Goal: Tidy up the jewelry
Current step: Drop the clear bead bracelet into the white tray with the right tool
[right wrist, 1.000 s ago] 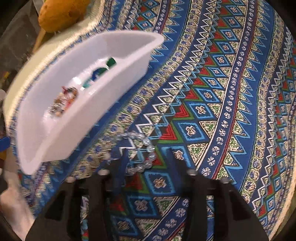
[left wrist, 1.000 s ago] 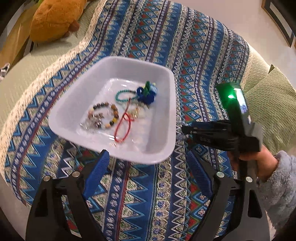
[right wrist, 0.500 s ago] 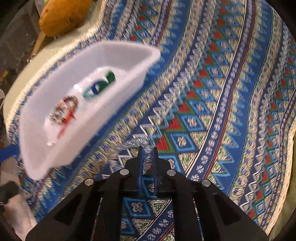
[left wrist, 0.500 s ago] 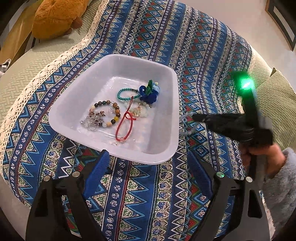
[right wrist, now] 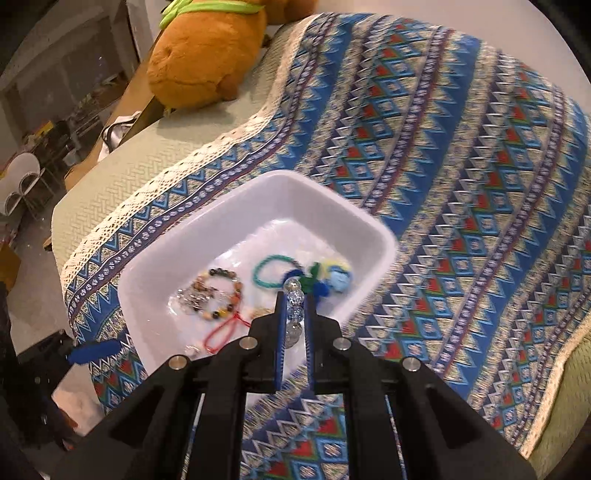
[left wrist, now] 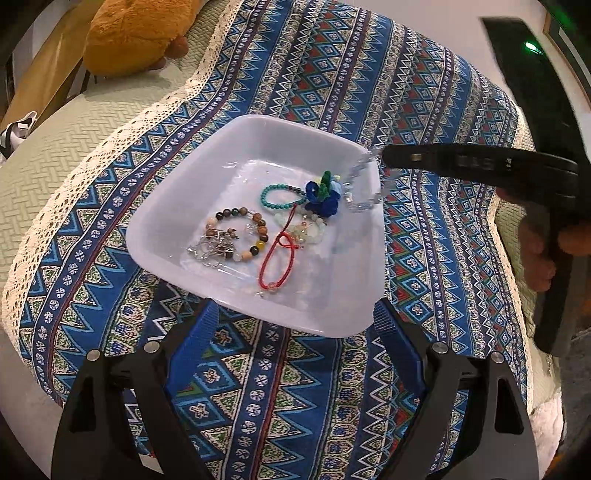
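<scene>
A white tray [left wrist: 229, 155] sits on the patterned blue cloth [left wrist: 280, 398] and holds several bracelets, a red cord loop [left wrist: 275, 264] and a blue flower piece [left wrist: 323, 197]. My right gripper [right wrist: 294, 300] is shut on a clear bead bracelet [right wrist: 293, 308] and holds it above the tray's right rim; the bracelet hangs from it in the left wrist view [left wrist: 360, 181]. My left gripper [left wrist: 295, 325] is open and empty, just in front of the tray's near edge. The tray also shows in the right wrist view [right wrist: 155, 280].
An orange plush toy [left wrist: 136, 33] lies at the back left on the green bedspread [left wrist: 85, 122]. A green cushion [right wrist: 565, 398] lies to the right. The cloth's lace edge [left wrist: 48, 221] runs along the left, where the bed drops away.
My right gripper shut on the clear bead bracelet on the cloth, lifted it and carried it left over the tray's right rim. The left gripper stayed open in front of the tray.
</scene>
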Demonstrator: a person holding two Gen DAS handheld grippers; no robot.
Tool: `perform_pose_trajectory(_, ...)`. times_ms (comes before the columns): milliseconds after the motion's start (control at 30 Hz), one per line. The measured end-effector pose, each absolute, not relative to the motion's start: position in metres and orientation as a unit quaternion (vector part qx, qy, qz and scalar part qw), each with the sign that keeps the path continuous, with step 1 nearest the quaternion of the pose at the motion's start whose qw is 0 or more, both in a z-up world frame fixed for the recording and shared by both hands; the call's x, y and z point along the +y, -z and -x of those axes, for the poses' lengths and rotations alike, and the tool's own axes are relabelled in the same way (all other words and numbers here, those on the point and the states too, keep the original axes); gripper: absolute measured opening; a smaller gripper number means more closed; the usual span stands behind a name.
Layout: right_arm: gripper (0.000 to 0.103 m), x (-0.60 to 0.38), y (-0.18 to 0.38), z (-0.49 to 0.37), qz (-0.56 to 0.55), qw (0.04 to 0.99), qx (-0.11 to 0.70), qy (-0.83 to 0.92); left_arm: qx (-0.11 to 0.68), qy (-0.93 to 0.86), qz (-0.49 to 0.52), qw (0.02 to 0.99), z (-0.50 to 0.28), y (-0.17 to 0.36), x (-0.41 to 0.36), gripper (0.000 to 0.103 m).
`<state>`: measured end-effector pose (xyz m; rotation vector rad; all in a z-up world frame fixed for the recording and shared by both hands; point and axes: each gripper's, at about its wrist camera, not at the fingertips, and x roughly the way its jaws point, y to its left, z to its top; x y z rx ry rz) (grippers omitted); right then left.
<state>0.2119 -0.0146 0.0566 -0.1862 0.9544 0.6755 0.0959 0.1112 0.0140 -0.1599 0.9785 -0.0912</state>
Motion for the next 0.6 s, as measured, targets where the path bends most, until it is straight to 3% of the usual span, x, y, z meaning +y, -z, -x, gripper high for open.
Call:
perform_pose_trajectory(200,0.012,0.003,-0.042,-0.212,0.082,0.816,0.464,-0.334,0.474,0.036,0.070,0.877,-0.097,-0.012,0.116,0.085)
perform_pose_trajectory(267,0.023,0.000,-0.043,-0.210,0.077,0.817,0.463,-0.335,0.474,0.037,0.068,0.877,-0.097,-0.012,0.116,0.085)
perform_pose_trajectory(600,0.023,-0.097,-0.065,-0.175,0.020,0.851,0.443,-0.282,0.469,0.064,0.045,0.880,-0.088,-0.018,0.083,0.085)
